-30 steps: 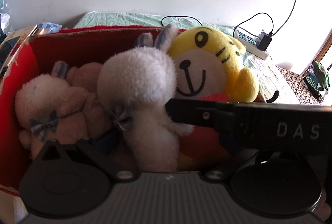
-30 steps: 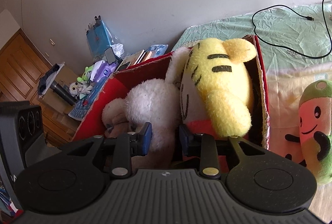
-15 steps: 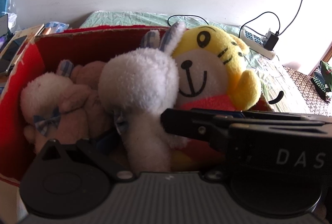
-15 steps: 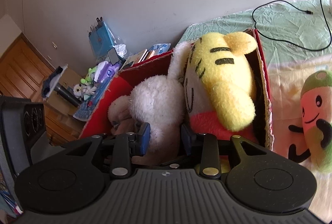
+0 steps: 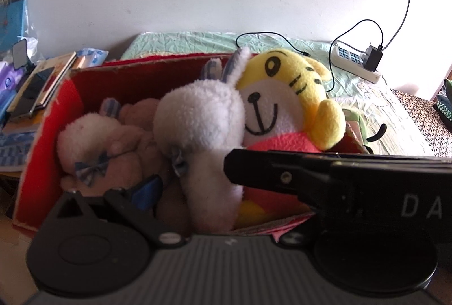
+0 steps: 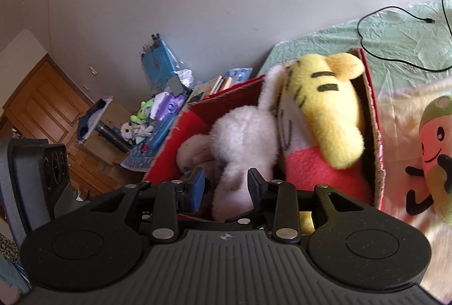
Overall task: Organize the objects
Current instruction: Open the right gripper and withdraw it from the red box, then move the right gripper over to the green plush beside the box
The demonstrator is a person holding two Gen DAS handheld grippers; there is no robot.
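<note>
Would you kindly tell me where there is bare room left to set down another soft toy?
The red box is crowded: the yellow tiger, white rabbit and small bears fill it. Free patches lie on the green bedsheet behind the box around the black cable, and between the box and the carrot plush.

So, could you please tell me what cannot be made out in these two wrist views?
Left wrist view: the right gripper crosses in front, hiding the yellow tiger's lower body and one side of the left gripper, so its jaws' spacing is unclear.
Both views: the red box's floor is buried under toys.
Right wrist view: the green-and-pink plush is cut by the right edge; the brown plush is mostly hidden behind the white rabbit.
</note>
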